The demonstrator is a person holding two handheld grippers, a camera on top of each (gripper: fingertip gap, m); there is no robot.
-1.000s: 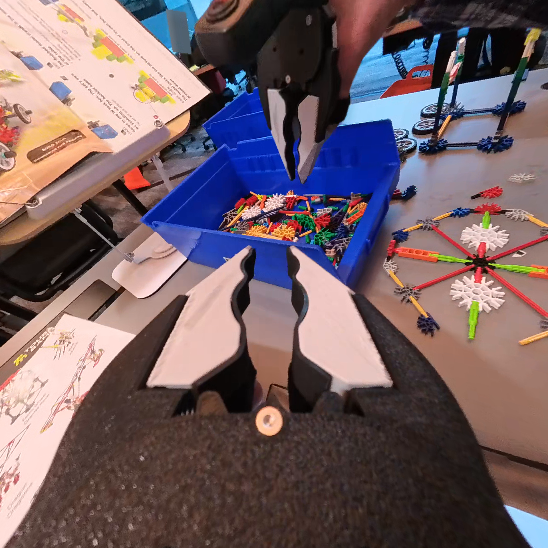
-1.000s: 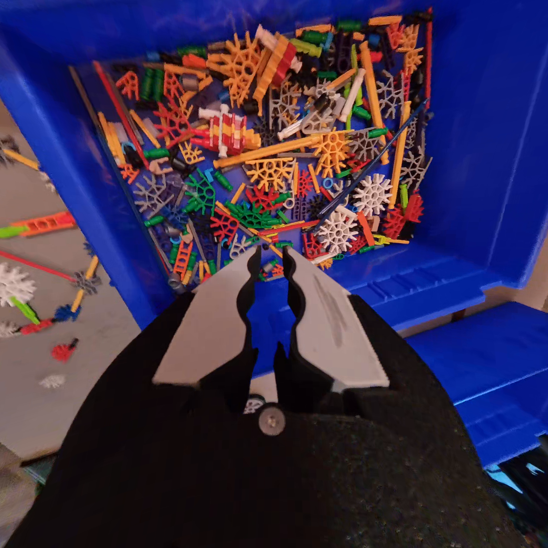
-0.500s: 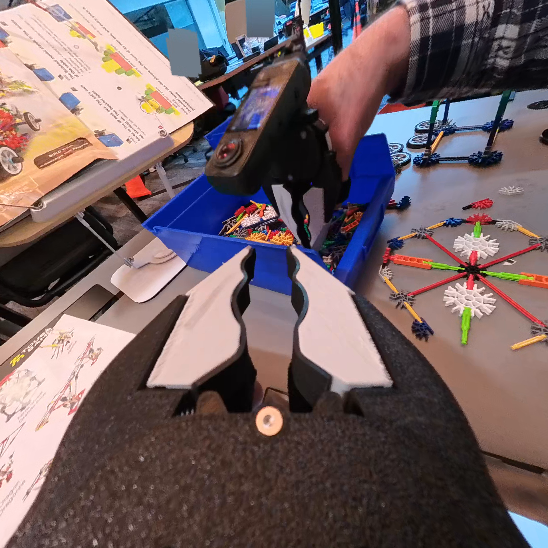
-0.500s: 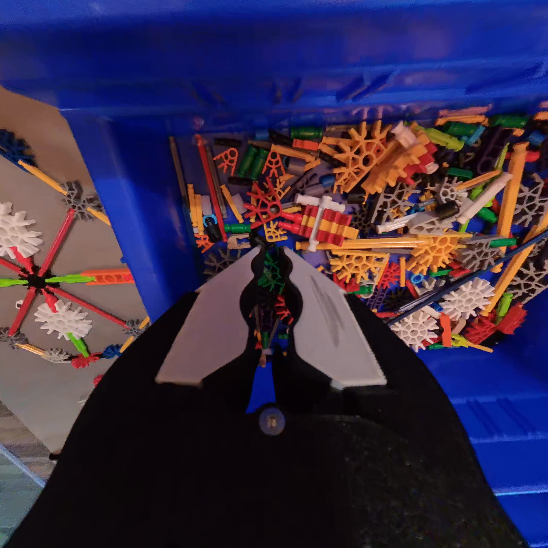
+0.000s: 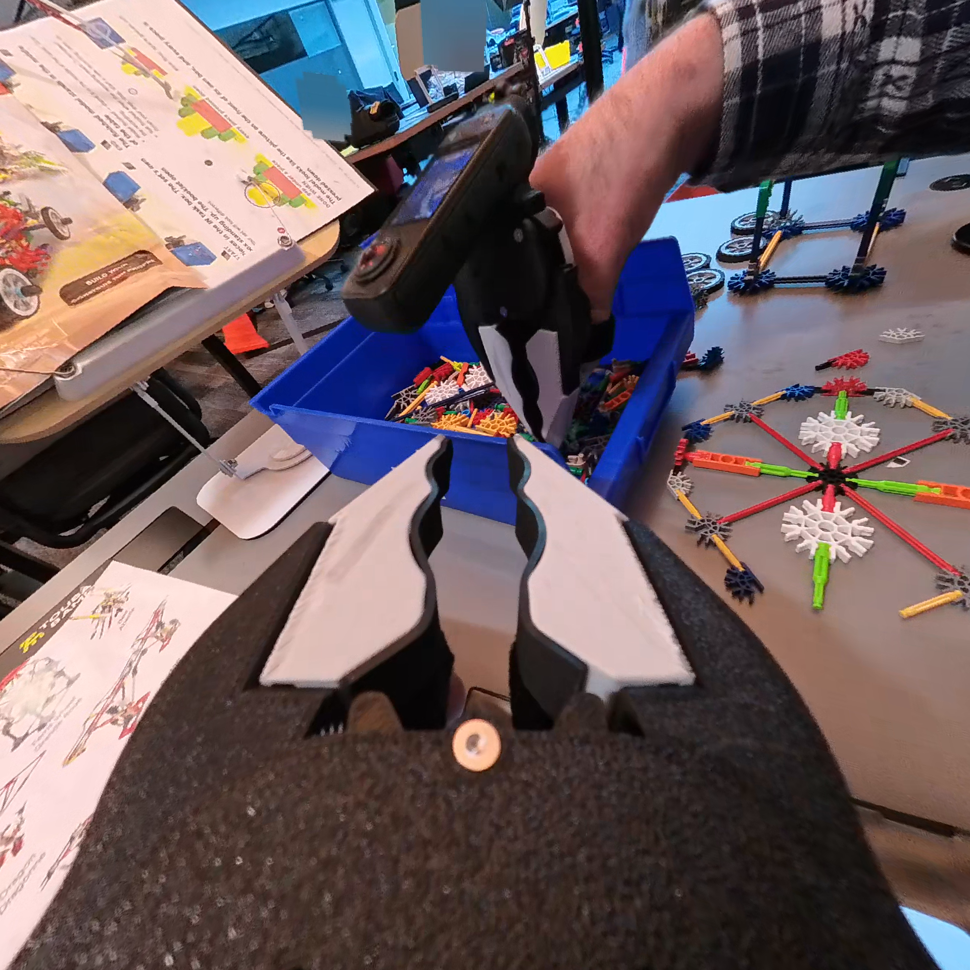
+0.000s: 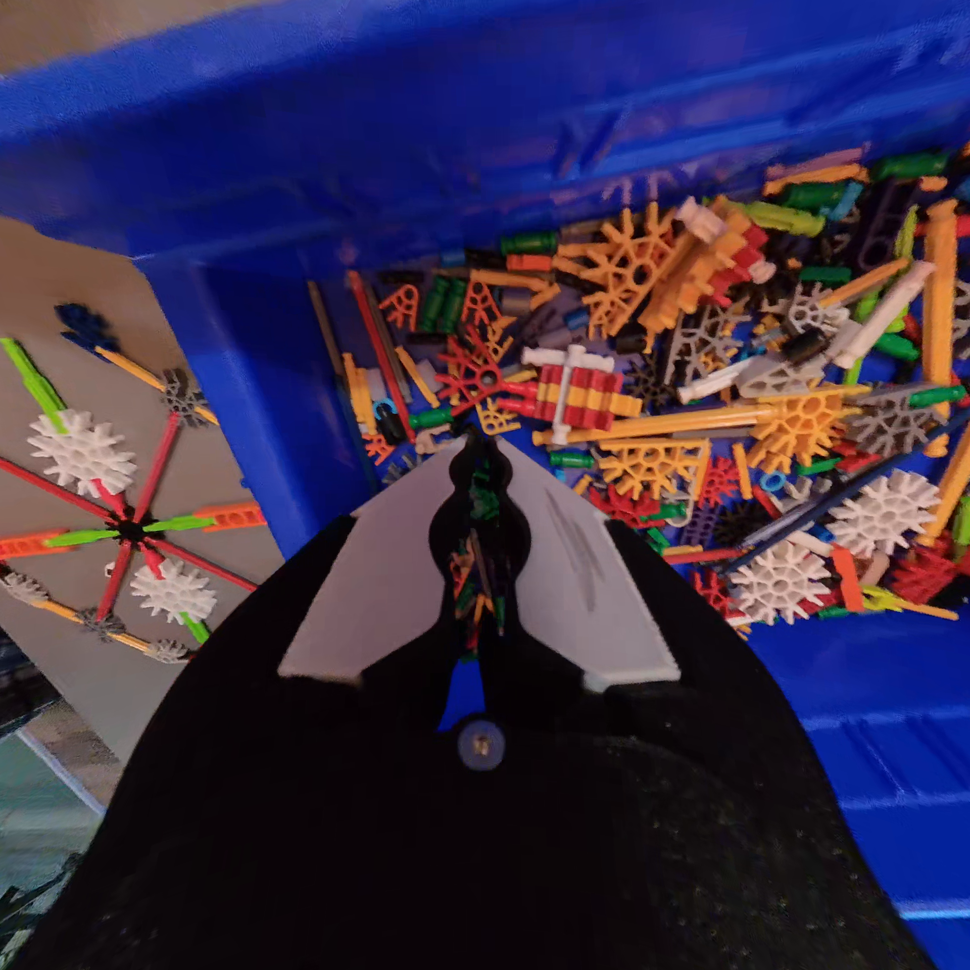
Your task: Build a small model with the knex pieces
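A: Two grippers. Nearest, left gripper (image 5: 478, 446), jaws parted with a moderate gap, nothing between them, above the grey table (image 5: 787, 708), just short of the blue bin (image 5: 336, 399).

B: Printed sheet?

A: Instruction sheet (image 5: 68, 682) flat at lower left. Booklet (image 5: 131, 157) propped on a stand, upper left.

B: Right gripper?

A: Right gripper (image 6: 480, 438) is down inside the bin, at its left wall (image 6: 252, 393), tips in the pile of loose rods and connectors (image 6: 682, 420). Jaws nearly closed at the tips; something dark sits there but can't tell if it's gripped. Red connector (image 6: 475, 380) just beyond the tips.

B: From the left camera?

A: Same gripper (image 5: 535, 420) pointing down into the bin, hand (image 5: 619, 210) with plaid sleeve on it.

B: Farther out?

A: Flat wheel build (image 5: 829, 472) with red spokes and white snowflake connectors, right of the bin. Upright rod frame (image 5: 808, 246) with black wheels behind it.
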